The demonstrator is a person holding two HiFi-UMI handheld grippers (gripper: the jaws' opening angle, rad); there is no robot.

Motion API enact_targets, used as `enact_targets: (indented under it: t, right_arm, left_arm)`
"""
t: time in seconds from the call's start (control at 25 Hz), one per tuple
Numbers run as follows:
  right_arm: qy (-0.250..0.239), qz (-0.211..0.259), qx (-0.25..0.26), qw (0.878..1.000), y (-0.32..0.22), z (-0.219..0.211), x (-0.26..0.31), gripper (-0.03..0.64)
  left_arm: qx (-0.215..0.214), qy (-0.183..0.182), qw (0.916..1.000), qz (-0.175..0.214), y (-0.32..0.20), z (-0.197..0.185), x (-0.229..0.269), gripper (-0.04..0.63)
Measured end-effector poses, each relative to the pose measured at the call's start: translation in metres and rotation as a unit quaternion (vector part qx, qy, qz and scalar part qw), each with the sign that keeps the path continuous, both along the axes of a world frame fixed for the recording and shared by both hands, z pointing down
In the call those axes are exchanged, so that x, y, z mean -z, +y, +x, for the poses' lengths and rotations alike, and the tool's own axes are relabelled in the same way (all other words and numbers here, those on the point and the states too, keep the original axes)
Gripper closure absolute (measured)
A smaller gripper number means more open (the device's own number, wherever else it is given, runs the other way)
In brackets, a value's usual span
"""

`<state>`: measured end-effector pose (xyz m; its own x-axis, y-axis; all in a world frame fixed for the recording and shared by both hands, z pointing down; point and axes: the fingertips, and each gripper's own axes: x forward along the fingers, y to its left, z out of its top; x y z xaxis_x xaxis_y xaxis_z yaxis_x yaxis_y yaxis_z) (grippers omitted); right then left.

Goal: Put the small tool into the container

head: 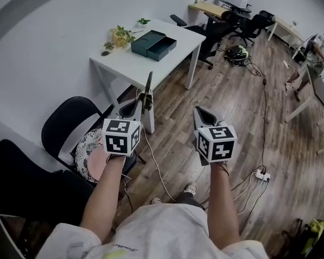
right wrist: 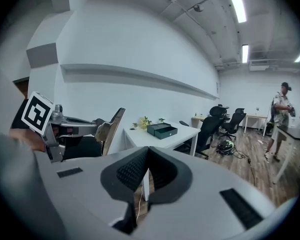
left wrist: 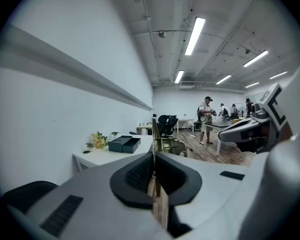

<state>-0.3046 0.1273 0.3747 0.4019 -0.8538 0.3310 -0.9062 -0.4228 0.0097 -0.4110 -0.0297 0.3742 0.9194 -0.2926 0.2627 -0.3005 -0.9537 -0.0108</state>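
Left claw (left wrist: 154,170) pinches the lower end of a thin, flat, brass-coloured metal tool (left wrist: 154,126), which stands upright above its tips, well apart from the dark green open box (head: 154,43) on the white counter (head: 164,63). Right claw (right wrist: 144,170) is closed on nothing. I judge the tool light, stiff and slick; pinched this low, the long blade could pivot.
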Motion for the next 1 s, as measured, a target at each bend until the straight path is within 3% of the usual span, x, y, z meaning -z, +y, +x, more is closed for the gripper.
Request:
enact_targets:
  t: [0.36,1.0]
  right_arm:
    - [-0.005,0.005,-0.015,1.0,0.018,0.049,-0.006,0.612]
    - [-0.006,0.01,-0.005,1.0,0.046,0.222,0.002,0.612]
  left_arm:
    - [-0.025,-0.003,0.9997,0.006,0.019,0.061,-0.001,0.592]
    - [-0.029,0.01,0.9995,0.008,0.053,0.243,0.018,0.592]
